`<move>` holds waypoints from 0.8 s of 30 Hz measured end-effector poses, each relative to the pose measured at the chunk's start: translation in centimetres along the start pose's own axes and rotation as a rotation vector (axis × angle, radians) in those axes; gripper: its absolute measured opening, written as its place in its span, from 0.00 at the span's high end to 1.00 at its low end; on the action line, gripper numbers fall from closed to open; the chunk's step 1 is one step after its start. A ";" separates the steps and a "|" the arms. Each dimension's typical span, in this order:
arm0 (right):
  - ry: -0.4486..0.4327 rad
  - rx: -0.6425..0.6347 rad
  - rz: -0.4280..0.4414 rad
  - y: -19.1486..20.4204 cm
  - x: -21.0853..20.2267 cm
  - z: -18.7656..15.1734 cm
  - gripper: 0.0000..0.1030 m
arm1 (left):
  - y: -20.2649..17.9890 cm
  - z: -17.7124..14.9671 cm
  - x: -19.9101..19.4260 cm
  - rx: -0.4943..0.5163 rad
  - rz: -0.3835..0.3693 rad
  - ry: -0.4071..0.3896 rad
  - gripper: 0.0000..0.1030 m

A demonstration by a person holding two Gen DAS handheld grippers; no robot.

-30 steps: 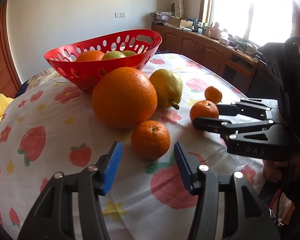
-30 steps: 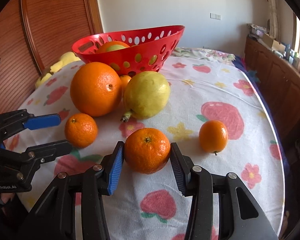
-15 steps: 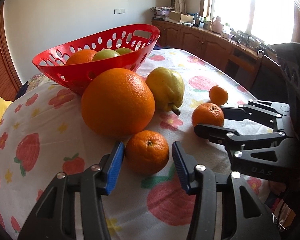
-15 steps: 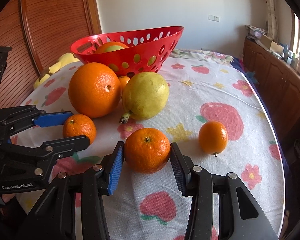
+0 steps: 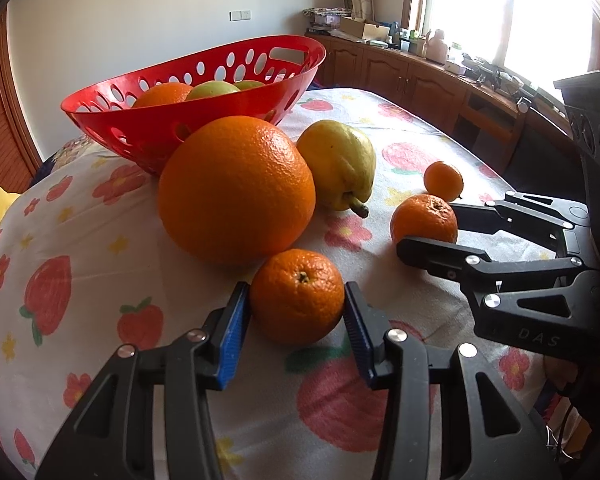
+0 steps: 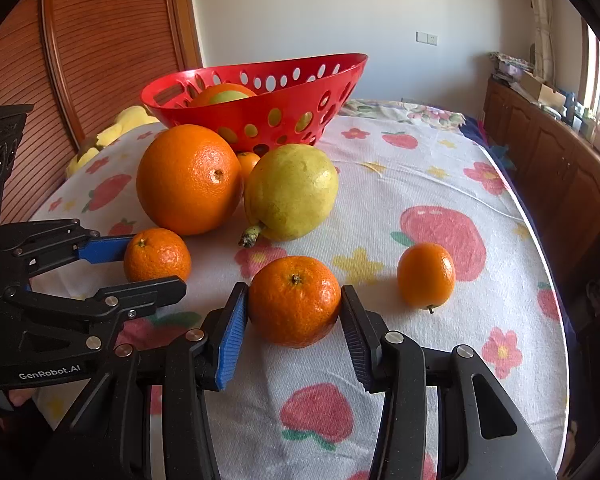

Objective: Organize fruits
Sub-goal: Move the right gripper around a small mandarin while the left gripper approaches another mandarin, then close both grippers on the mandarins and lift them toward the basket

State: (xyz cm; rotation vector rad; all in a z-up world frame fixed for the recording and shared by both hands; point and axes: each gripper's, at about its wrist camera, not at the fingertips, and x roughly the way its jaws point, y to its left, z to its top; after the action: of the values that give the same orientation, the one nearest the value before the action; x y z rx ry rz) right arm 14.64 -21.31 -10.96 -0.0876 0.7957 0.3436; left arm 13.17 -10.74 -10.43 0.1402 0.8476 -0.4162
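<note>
Left claw (image 5: 296,314) clamping mandarin (image 5: 297,295), red basket (image 5: 140,128) behind

Left gripper (image 5: 296,322): black plastic linkage arms, triangular cut-outs in the frame, round silver screw heads at the joints, ribbed blue pads on the fingertips (image 5: 232,340). From the right wrist view its side plate left of the red basket (image 6: 260,116) reads "GenRobot.AI" in white; dark perforated housing above it. Right gripper (image 6: 294,312): same black build, silver screws, one blue ribbed pad, other pad looks dark. From the left wrist view its body right of the basket shows pale "DAS" lettering. Thin cables hang below it. Sleeves not visible.
</note>
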 end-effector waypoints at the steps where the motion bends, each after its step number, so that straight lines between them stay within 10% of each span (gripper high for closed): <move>1: 0.000 -0.001 0.000 0.0 0.0 0.0 0.55 | 0.1 0.0 0.0 -0.001 0.005 -0.002 0.57; 24: -0.009 -0.010 0.018 0.2 -0.1 -0.1 0.55 | 1.2 -0.3 -6.8 -0.026 -0.007 -0.138 0.58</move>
State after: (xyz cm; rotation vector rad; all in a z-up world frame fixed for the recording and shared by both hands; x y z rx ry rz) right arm 14.47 -21.17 -10.92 -0.0880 0.7867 0.3645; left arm 9.44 -7.52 -5.61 0.0837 0.7178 -0.4169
